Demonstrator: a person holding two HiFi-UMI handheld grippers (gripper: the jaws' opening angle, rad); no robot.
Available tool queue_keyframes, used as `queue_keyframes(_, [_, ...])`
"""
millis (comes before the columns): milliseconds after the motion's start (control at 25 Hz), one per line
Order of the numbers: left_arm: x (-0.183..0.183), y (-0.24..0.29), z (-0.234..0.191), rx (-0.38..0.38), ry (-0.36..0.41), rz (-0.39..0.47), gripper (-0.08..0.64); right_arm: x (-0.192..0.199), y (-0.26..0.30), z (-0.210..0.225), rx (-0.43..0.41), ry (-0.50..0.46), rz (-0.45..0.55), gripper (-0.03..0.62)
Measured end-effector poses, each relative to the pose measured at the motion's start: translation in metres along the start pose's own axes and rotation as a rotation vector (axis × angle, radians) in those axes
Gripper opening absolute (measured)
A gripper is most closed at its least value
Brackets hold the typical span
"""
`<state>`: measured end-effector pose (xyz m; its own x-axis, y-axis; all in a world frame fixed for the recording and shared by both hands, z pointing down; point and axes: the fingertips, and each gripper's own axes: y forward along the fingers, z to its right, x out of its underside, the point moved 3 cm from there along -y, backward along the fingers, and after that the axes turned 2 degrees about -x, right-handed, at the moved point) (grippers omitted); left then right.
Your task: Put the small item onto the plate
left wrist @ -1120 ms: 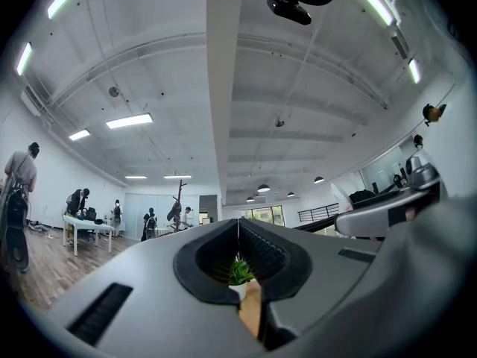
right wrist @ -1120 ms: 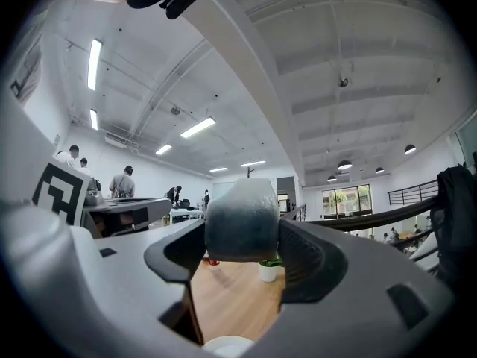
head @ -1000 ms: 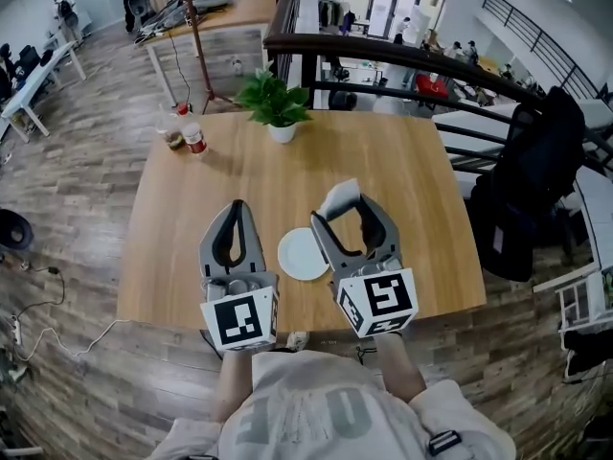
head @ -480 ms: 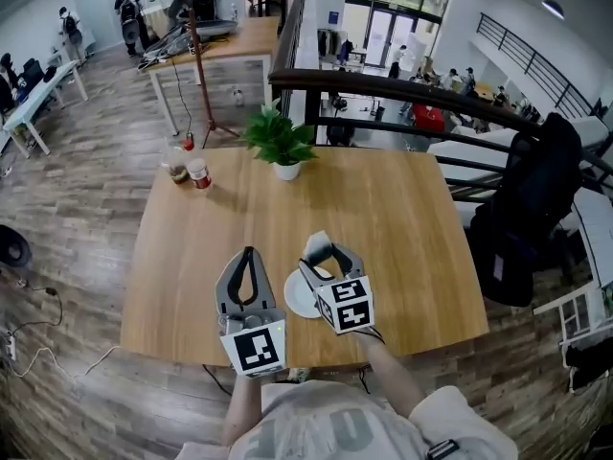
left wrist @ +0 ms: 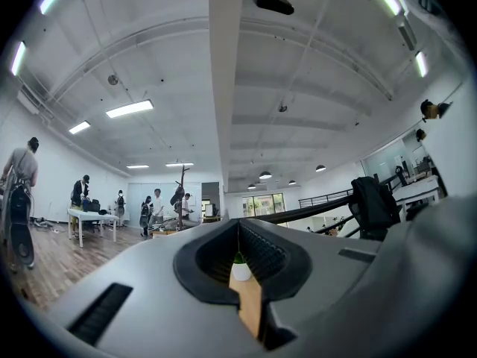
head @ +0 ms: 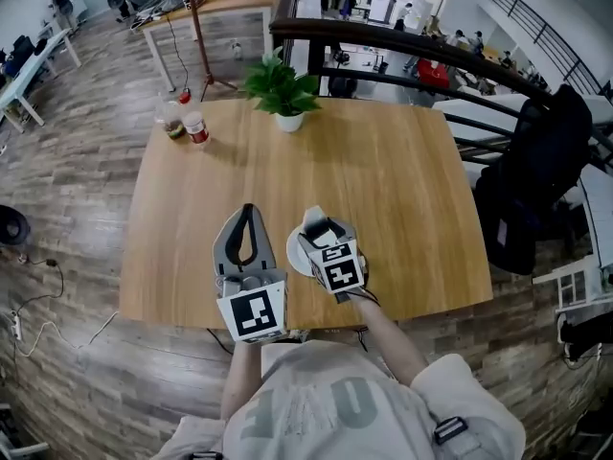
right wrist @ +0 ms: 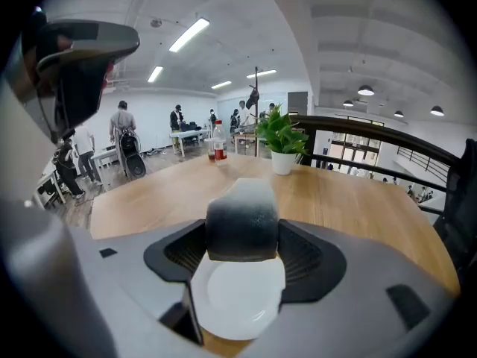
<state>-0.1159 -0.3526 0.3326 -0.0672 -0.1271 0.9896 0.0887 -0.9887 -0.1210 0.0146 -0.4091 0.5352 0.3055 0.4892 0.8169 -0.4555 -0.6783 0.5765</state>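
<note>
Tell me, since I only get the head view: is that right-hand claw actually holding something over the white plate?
Observer: Yes. The right gripper view shows the right gripper clamped on a small grey block, with a jaw pressed to each side.
Operator: Is it touching the plate?
Observer: I cannot tell contact. That view shows the plate directly beneath the block, between the jaws.
Operator: And the other claw?
Observer: The left gripper view shows the left gripper shut and empty. Only the potted plant shows through its gap.
</note>
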Motion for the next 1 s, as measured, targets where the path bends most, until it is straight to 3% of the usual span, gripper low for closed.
queue_keyframes(640, [0.019,0.011,-0.001,0.031,-0.005,-0.042,0.009,0.065,0.028,0.000,-0.022,-0.003,-0.368,0.308])
queue_keyframes(1000, [0.022,0.014,-0.002,0.028,-0.010,-0.050,0.011,0.086,0.034,-0.003,-0.045,-0.031,-0.476,0.308])
